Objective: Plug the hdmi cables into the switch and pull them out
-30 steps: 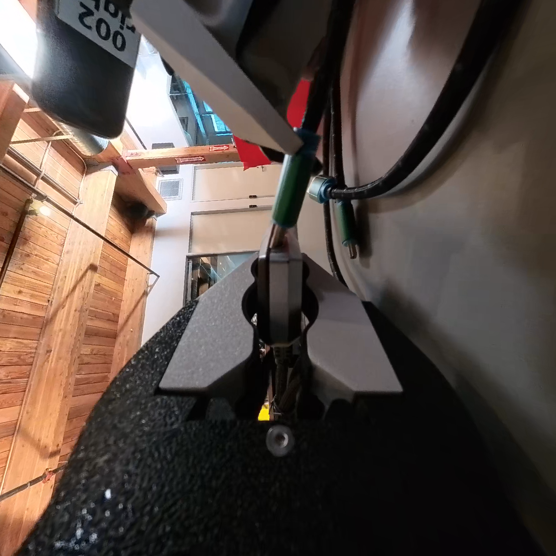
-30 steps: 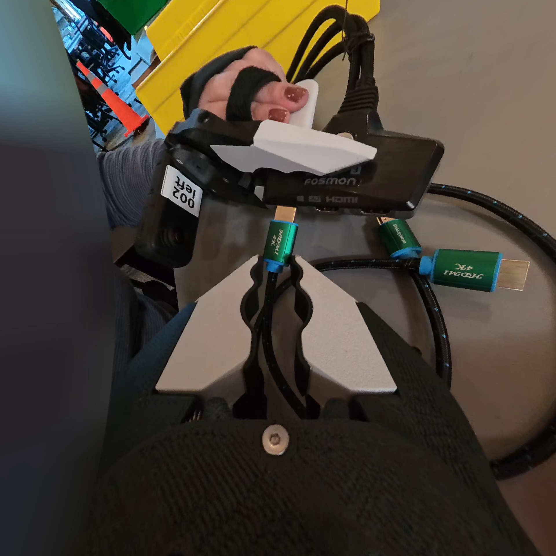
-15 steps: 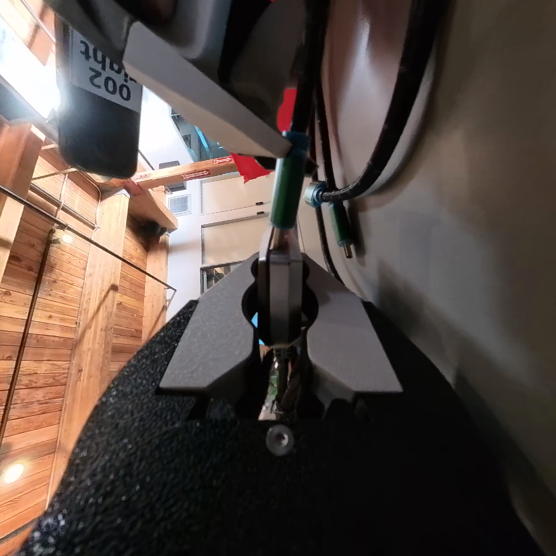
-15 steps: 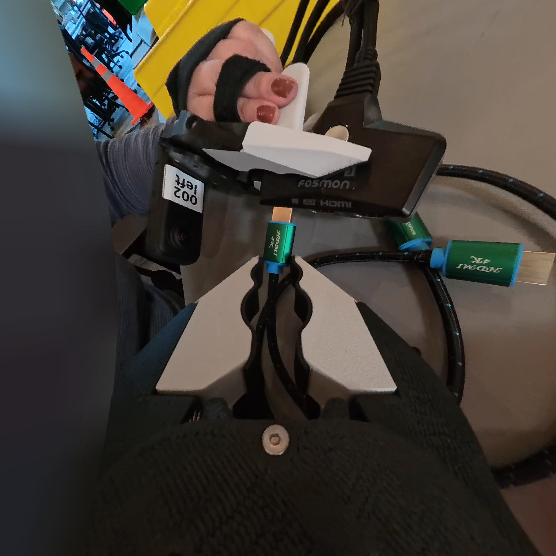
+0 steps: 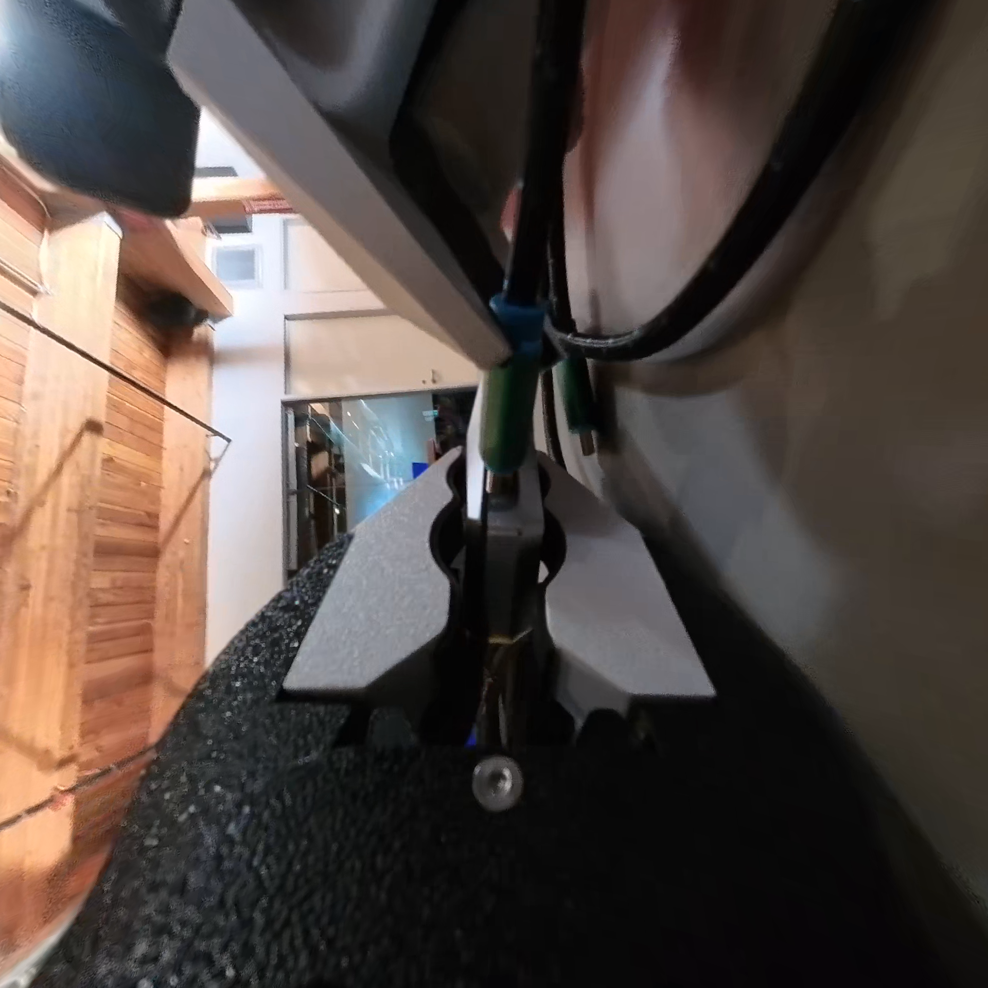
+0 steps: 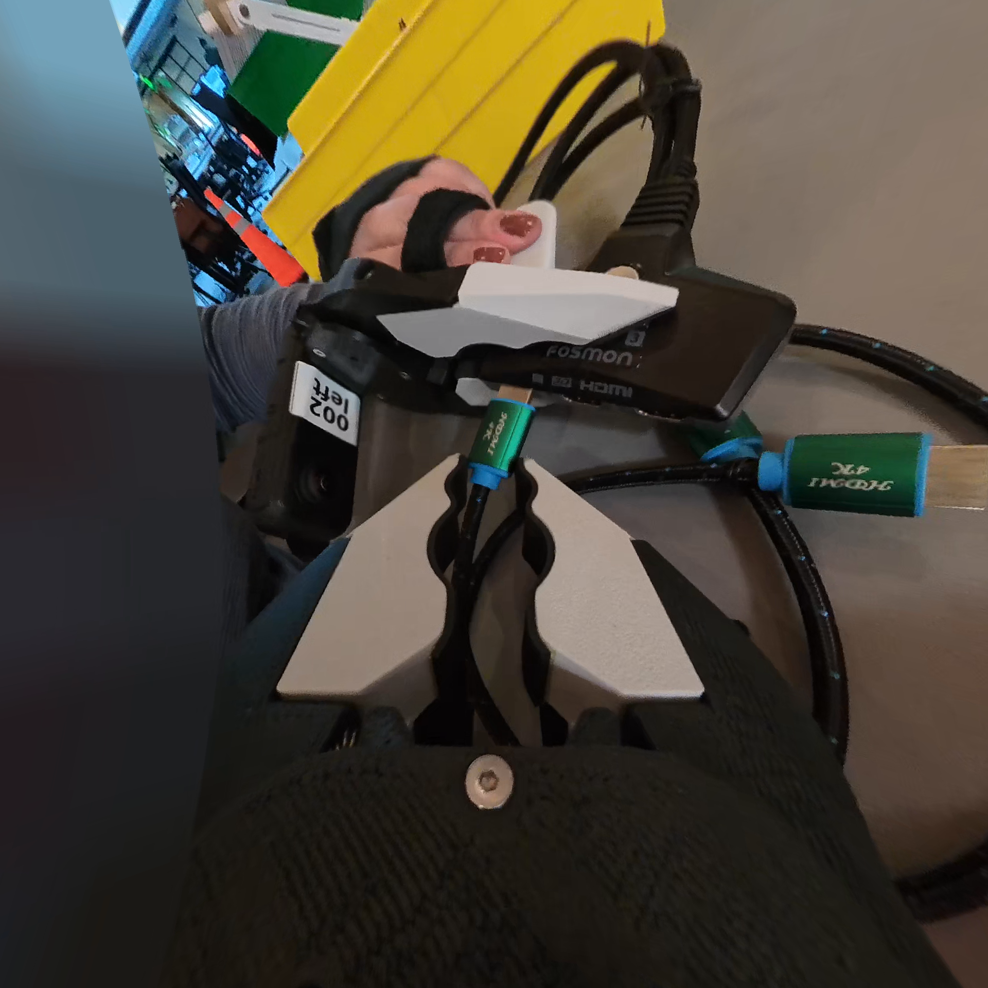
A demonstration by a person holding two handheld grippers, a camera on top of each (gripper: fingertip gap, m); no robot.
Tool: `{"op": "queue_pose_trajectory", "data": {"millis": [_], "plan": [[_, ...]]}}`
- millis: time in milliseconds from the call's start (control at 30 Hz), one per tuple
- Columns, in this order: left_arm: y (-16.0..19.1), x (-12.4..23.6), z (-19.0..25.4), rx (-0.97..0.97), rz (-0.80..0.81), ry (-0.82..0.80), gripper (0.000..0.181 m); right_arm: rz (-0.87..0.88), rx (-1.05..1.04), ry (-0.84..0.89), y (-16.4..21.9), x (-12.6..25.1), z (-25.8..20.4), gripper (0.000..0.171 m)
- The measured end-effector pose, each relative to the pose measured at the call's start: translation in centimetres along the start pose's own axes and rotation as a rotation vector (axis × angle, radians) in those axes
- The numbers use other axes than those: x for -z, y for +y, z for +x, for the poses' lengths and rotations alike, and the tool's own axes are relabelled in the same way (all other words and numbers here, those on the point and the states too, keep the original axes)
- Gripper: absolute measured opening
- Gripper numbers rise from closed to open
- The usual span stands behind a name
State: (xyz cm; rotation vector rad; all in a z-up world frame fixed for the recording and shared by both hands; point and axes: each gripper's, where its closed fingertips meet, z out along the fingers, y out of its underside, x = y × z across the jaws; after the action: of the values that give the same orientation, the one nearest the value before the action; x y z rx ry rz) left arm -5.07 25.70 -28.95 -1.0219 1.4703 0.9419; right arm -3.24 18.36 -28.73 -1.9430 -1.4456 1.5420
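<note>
A plain grey table carries everything. In the right wrist view, a green plug with a blue collar and bare metal tip lies flat on it at about three o'clock, pointing right. Its black braided cable curves down across the table toward five o'clock. A second green plug lies just beside the first, partly hidden. A yellow bin sits at the table's far edge near twelve o'clock.
</note>
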Motion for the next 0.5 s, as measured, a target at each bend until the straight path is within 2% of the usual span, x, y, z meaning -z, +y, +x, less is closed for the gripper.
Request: {"op": "queue_pose_trajectory", "data": {"millis": [33, 367, 500], "plan": [[0.2, -0.1, -0.2, 0.032, -0.011, 0.0, 0.02, 0.02, -0.002, -0.003, -0.3, 0.1, 0.0, 0.015], [2.2, -0.7, 0.2, 0.135, -0.177, 0.051, 0.019, 0.133, 0.015, 0.1, -2.0, -0.2, 0.9, 0.016], [2.5, -0.7, 0.2, 0.156, -0.194, 0.059, 0.019, 0.159, 0.059, 0.138, -2.4, -0.5, 0.9, 0.015]]}}
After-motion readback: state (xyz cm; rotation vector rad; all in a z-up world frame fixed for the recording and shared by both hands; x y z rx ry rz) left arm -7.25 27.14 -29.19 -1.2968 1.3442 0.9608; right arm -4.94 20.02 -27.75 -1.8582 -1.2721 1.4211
